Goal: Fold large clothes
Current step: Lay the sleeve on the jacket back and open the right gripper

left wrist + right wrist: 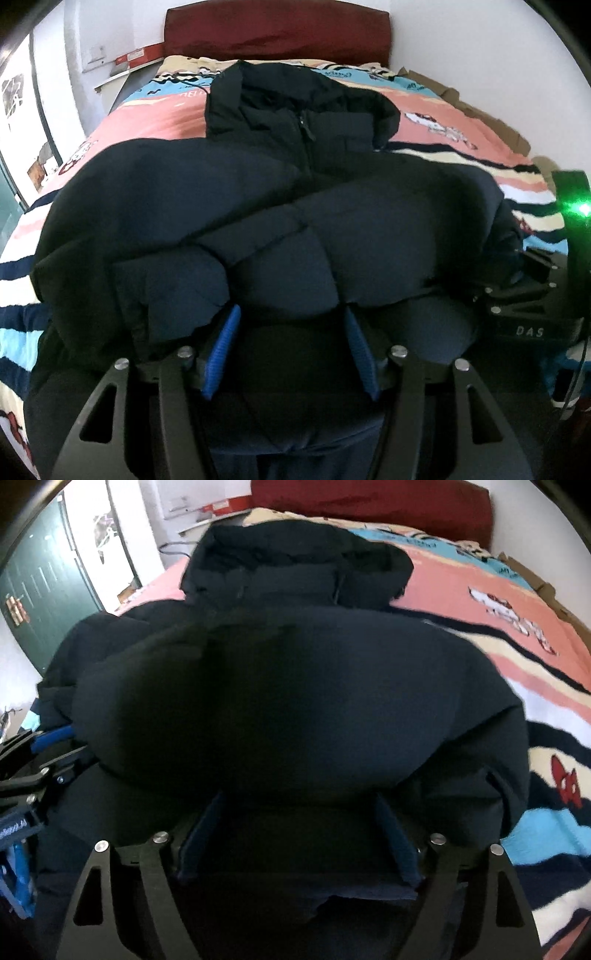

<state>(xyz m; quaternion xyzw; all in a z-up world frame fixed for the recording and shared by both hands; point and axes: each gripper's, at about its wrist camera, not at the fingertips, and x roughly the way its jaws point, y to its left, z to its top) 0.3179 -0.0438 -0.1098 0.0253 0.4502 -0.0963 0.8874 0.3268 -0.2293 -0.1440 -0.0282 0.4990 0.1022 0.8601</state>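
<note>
A dark navy puffer jacket (295,206) lies on the bed, hood toward the headboard, zipper up. Its lower part is folded up into a thick roll across the near side; it also fills the right wrist view (295,709). My left gripper (291,332) has its blue fingers (225,347) wide apart with the roll's near edge bulging between them. My right gripper (301,834) stands the same way on the roll's right part, fingers (397,834) wide apart around fabric. The right gripper shows at the right edge of the left wrist view (532,295); the left gripper shows at the left edge of the right wrist view (33,753).
The bed has a striped cartoon quilt (443,122) in pink, blue, cream and navy, and a dark red headboard (277,33). Cardboard (480,107) lies along the bed's right side. A shelf with a red box (136,59) and a window or door (55,587) are at left.
</note>
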